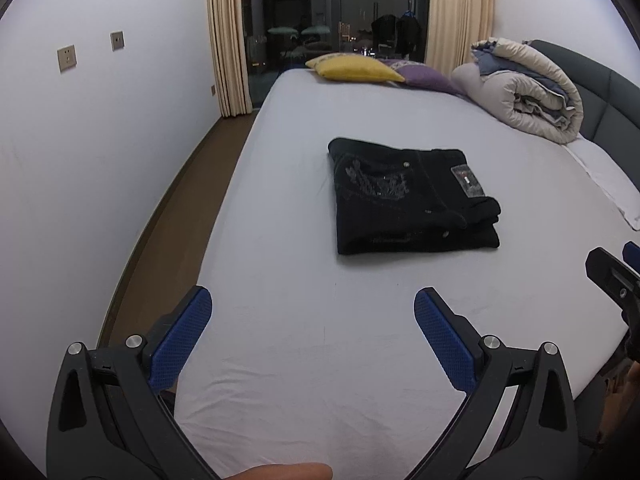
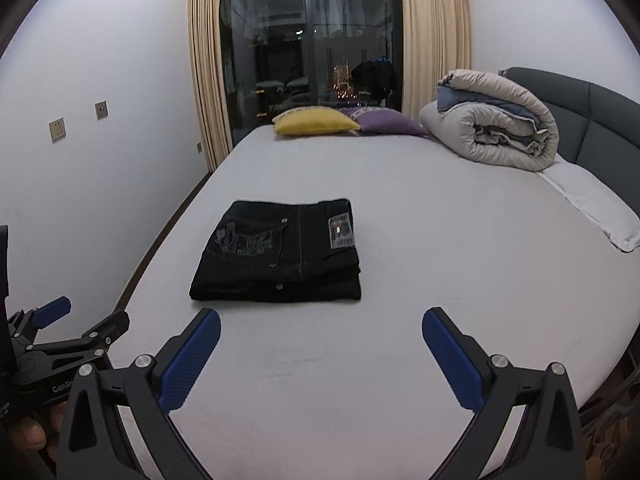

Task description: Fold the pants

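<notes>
The folded black pants [image 1: 414,196] lie ahead of the left gripper [image 1: 313,320] and right gripper [image 2: 321,336], both spread wide and empty.

The bed [image 2: 400,208] is the landmark. The folded pants [image 2: 276,252] lie on the bed, in its middle part toward its left edge. Behind the pants, at the far end of the bed, two pillows [image 2: 316,120] lie side by side, touching. To the right of the pillows, a rolled duvet [image 2: 492,132] rests on the bed against the headboard [image 2: 600,120]. The left gripper [image 1: 312,320] and the right gripper [image 2: 320,340] are above the near part of the bed, before the pants and apart from them, jaws spread wide. The window [image 2: 312,52] stands behind the bed.
</notes>
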